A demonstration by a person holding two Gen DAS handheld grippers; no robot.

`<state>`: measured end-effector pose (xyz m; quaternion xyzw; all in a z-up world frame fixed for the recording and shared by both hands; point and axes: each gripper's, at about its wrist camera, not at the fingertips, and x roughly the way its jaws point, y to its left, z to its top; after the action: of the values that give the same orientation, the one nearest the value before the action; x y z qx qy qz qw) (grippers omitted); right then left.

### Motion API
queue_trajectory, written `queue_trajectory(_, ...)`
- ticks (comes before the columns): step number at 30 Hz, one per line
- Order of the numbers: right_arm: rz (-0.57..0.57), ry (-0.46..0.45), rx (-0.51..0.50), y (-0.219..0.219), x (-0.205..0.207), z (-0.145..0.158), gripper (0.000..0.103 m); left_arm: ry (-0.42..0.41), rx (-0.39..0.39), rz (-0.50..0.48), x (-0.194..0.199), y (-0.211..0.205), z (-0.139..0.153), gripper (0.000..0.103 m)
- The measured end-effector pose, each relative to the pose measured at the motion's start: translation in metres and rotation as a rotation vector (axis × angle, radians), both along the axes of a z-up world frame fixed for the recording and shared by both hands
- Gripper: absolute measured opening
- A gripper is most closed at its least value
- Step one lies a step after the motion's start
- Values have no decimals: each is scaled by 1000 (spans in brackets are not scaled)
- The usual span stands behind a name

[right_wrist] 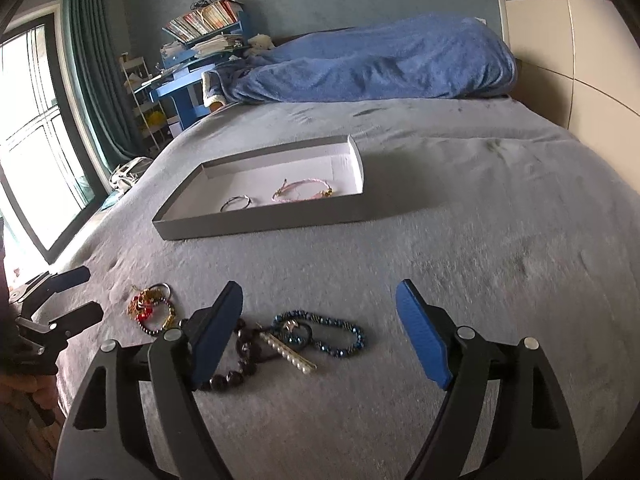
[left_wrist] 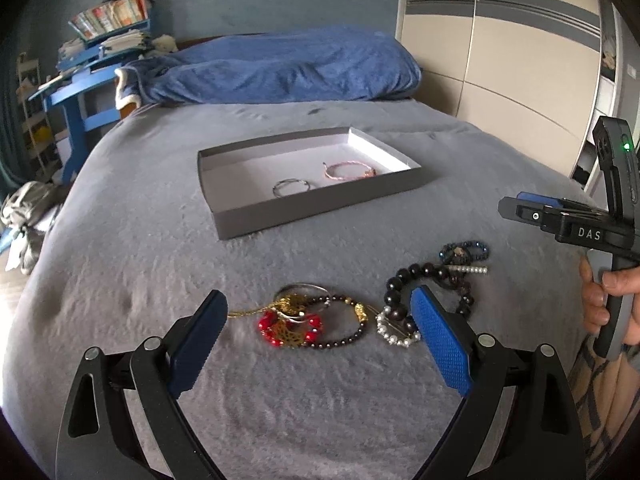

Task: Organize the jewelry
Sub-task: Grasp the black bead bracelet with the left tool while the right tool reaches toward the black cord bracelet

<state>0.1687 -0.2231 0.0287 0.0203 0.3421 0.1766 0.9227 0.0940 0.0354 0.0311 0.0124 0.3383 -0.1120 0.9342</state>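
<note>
Both grippers sat over the near edge of the bed (left_wrist: 140, 240), grey blanket on top. Left gripper (left_wrist: 320, 316) was released, jaws wide apart, nothing between the pads. Right gripper (right_wrist: 320, 312) was also spread wide and empty.

Shallow grey tray (left_wrist: 320, 208) lay mid-bed, toward the pillow end. Inside it: silver ring bracelet (left_wrist: 291, 187) and pink cord bracelet (left_wrist: 348, 170), side by side, apart.

The rest of the jewelry lay loose on the blanket near the front edge. Red bead bracelet (left_wrist: 290, 326) was tangled with a gold filigree piece (left_wrist: 294, 306) and a small dark bead bracelet (left_wrist: 344, 328). Just to the right: big dark bead bracelet (left_wrist: 432, 276), touching a pearl bracelet (left_wrist: 394, 334). Blue bead bracelet (right_wrist: 324, 336) and pearl bar clip (right_wrist: 288, 354) overlapped, lying between the right gripper's fingers in its own view.

Blue blanket (left_wrist: 288, 68) was bunched at the far end.
</note>
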Motion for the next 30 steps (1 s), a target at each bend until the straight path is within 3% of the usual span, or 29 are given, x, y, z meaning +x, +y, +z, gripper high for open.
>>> queue_trajectory(15,-12,35,-31,-13,3,-14,78,37,98,-170,11,-65,-19,90)
queue_trajectory(21,-10,43,-33,-19,3,-18,77,110,115,-192,42,-82,-35,62)
queue_trajectory(26,-12,49,-35,-22,5,-21,77,178,170,-215,63,-99,-53,49)
queue_trajectory(29,-18,52,-32,-25,6,-23,77,188,179,-224,65,-103,-55,35)
queue_trajectory(30,-19,53,-31,-26,6,-23,77,186,176,-224,66,-103,-53,26)
